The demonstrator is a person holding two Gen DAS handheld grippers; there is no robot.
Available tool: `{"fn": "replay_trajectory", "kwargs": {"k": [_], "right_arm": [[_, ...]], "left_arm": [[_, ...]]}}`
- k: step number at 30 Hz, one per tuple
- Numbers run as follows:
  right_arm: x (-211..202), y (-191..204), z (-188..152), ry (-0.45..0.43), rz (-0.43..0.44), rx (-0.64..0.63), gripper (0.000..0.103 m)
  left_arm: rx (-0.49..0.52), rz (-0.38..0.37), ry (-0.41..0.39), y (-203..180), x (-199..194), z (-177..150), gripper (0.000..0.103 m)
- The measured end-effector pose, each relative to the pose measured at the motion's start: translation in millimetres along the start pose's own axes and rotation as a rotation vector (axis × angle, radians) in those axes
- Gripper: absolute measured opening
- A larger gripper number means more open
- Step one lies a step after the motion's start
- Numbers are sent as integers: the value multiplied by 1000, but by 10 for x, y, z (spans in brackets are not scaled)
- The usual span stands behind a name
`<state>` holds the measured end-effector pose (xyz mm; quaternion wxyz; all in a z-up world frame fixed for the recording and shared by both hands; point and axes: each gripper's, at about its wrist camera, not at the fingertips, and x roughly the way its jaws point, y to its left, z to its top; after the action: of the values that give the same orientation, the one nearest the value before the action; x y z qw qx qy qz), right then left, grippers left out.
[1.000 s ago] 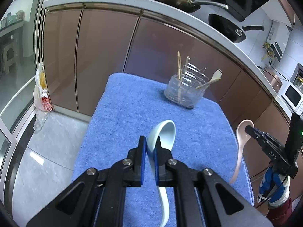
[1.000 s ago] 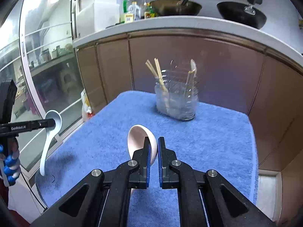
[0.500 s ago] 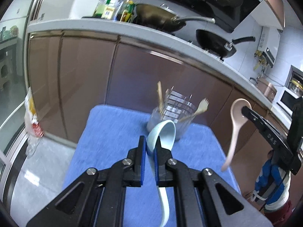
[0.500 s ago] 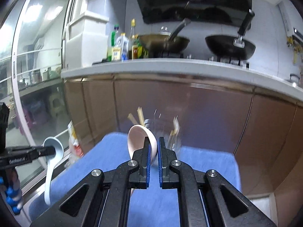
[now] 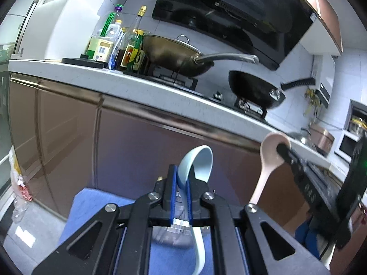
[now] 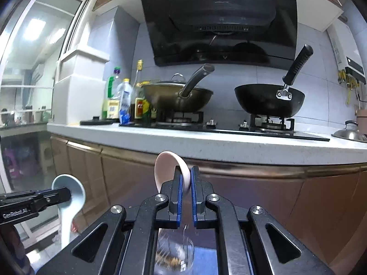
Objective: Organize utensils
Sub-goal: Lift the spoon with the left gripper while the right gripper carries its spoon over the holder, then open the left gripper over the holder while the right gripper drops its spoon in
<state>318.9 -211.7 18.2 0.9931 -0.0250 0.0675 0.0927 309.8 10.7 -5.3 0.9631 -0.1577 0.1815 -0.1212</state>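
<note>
Two smooth, glossy spoons; the left tongs [image 5: 181, 183] clamp the pale blue spoon [image 5: 197, 165]; the right tongs [image 6: 186, 178] clamp the pink spoon [image 6: 168, 167]; two woks sit far on the stove.

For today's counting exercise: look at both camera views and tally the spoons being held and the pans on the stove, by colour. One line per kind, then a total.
Light blue spoon: 1
Pink spoon: 1
Bronze-coloured wok: 1
Black pan: 1
Total: 4
</note>
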Motion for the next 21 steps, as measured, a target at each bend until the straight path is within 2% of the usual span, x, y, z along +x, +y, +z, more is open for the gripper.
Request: {"fn": "replay_trajectory", "kwargs": {"k": [4,9,21], "right_arm": [[245,-97,-49,-5,-8,28,7],[441,-152,-227,-20,-40,24,7],[761,-152,-764,7,-81,3,8]], "left_arm": [[-9,42,-72,-72,321,97,7],[9,123,-150,-136,668,4,7],[-10,205,-200,-42,1161,-391,7]]}}
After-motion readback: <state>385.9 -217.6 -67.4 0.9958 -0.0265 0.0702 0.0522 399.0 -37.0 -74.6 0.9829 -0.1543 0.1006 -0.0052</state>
